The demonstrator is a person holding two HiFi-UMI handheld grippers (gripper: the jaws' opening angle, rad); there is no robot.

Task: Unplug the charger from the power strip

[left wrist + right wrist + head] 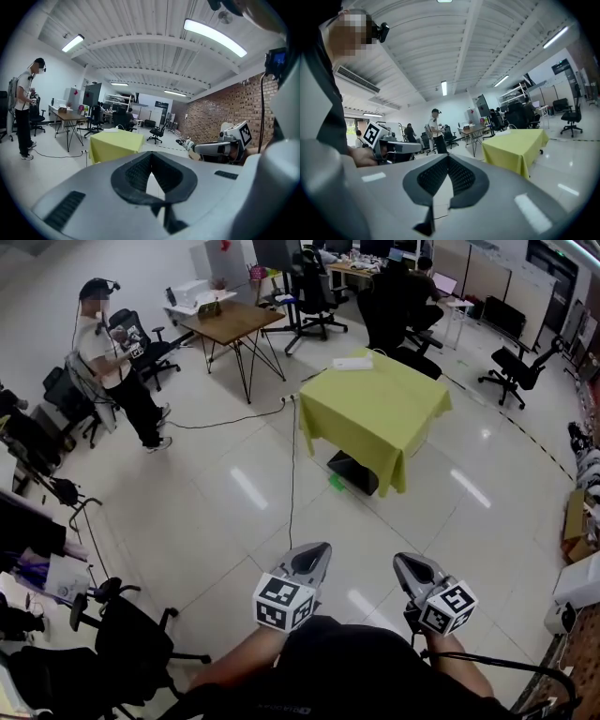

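A square table draped in a yellow-green cloth (375, 418) stands on the glossy pale tiled floor (234, 493). A flat white power strip (352, 363) lies near the cloth's far edge. On the floor, a thin cable (292, 474) runs past the table's left corner.

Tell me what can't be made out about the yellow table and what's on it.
- Head view: the white item on the yellow table is too small to identify, and whether anything is plugged into it cannot be told.
- Left gripper view: the same item is tiny and seen edge-on.
- Head view: the floor cable runs behind the left tool, which hides its near end.
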